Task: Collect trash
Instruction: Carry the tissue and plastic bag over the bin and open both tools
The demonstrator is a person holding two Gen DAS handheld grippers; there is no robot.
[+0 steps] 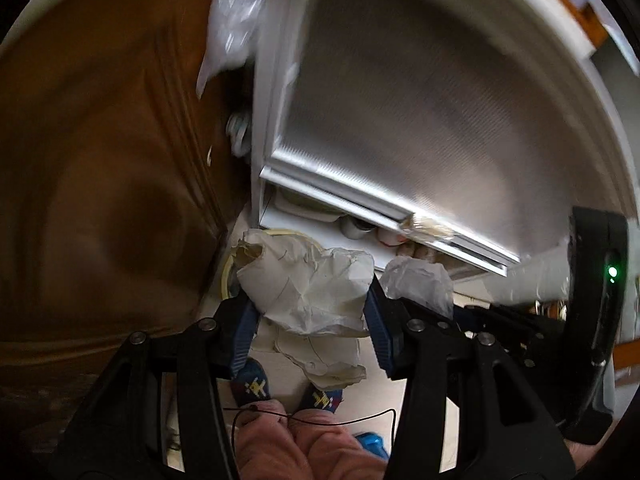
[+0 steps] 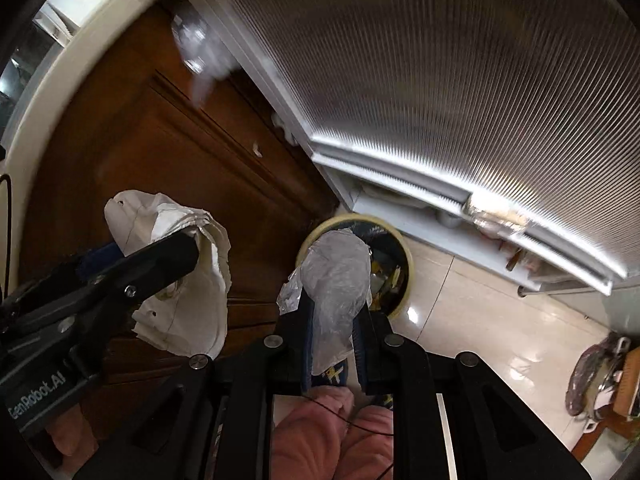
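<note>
Filling the upper right of both views I have the ribbed translucent cabinet door (image 2: pixel 460 80), with the brown wooden door (image 2: pixel 168 152) to its left and the glossy tiled floor (image 2: pixel 480 320) below. At the centre of the right wrist view, on that floor, sits the round trash bin (image 2: pixel 404 304), cream-rimmed and already holding rubbish.

My left hand-held gripper (image 1: pixel 308 312) pinches a crumpled wad of white paper (image 1: pixel 312 280) between its blue pads, bulky enough to hold the jaws partly apart. My right hand-held gripper (image 2: pixel 334 340) is nearly pressed together on a thin clear plastic bag (image 2: pixel 336 276), which hangs in front of the bin mouth.

My worry is the paper: in the right wrist view it sits left of the bin, so letting go now would probably drop it on the floor. The light plastic could also cling to a pad or drift past the rim.
</note>
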